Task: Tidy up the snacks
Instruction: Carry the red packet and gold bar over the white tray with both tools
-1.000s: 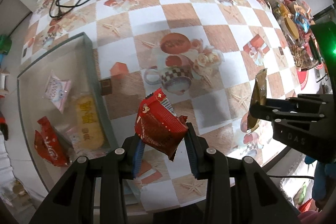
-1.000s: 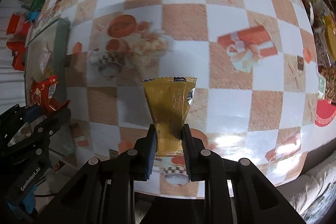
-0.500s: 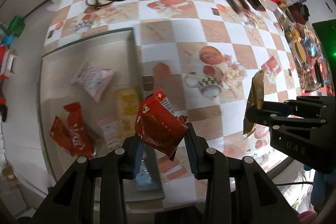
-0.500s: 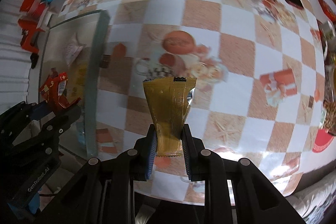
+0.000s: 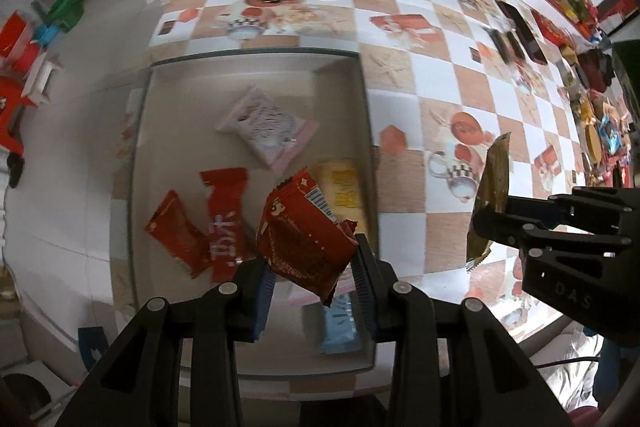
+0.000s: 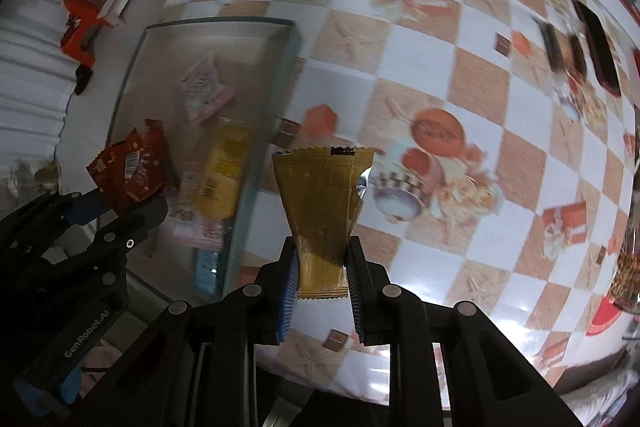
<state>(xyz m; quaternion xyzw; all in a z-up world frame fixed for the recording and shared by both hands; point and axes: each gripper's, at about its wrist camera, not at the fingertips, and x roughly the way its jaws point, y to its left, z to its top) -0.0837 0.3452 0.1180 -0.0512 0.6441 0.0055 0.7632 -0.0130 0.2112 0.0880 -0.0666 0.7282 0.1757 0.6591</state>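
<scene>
The left view alone shows the whole tray [image 5: 366,131] floor, with two red packs, a pink one and a yellow one lying there. The left tool [image 5: 314,269], pointing down above the tray's near right corner, pinches a red pack [image 5: 304,235]. The right tool [image 6: 322,269], over bare table [image 6: 420,75] just beside the tray wall, is clamped on a gold pack [image 6: 324,203].

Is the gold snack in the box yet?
Not yet. The gold snack packet is pinched in the right gripper, above the checkered tablecloth, beside the tray of snacks.
</scene>
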